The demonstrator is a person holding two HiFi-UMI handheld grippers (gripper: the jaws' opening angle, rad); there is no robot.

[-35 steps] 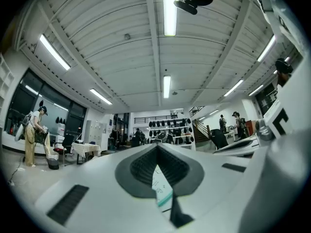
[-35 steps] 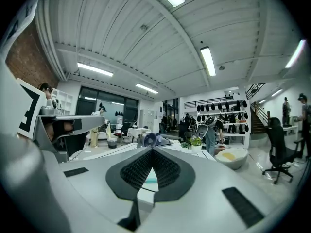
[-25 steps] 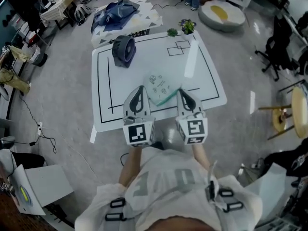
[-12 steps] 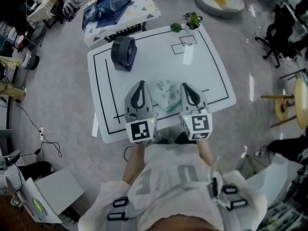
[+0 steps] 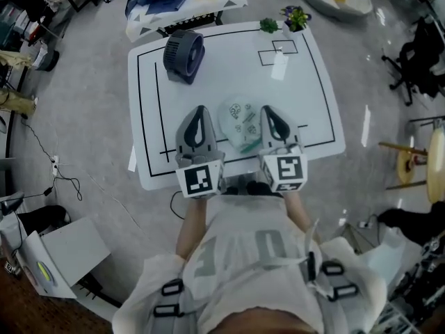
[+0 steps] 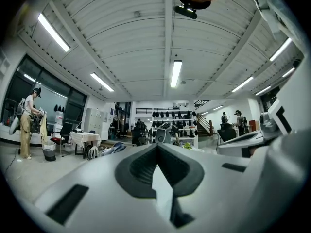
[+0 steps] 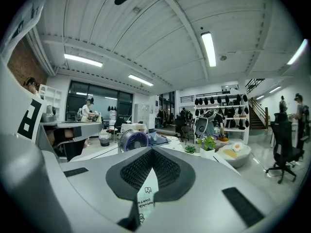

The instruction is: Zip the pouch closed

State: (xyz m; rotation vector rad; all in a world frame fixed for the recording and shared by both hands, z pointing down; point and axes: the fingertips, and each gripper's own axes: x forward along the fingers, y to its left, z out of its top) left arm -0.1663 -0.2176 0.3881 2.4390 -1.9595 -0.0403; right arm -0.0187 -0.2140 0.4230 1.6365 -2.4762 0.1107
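Both tongs are pressed together and hold nothing. Left tongs point(image 5: 200, 110) and right tongs point(image 5: 266, 110) flank the round white printed pouch point(image 5: 238, 120), which lies on the white desk point(image 5: 229, 68) at lower centre. I judge zipping not yet begun, and I cannot make out the zipper.

White pouch point(image 5: 240, 122), small dark prints; white table point(image 5: 229, 61), black lines.

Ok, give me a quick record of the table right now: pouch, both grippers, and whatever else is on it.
surface: white table with black lines
pouch: flat on the table, toward its near edge
left gripper: jaws together, left of the pouch
right gripper: jaws together, right of the pouch
fan: far left of the table
plants: two small pots at the far edge
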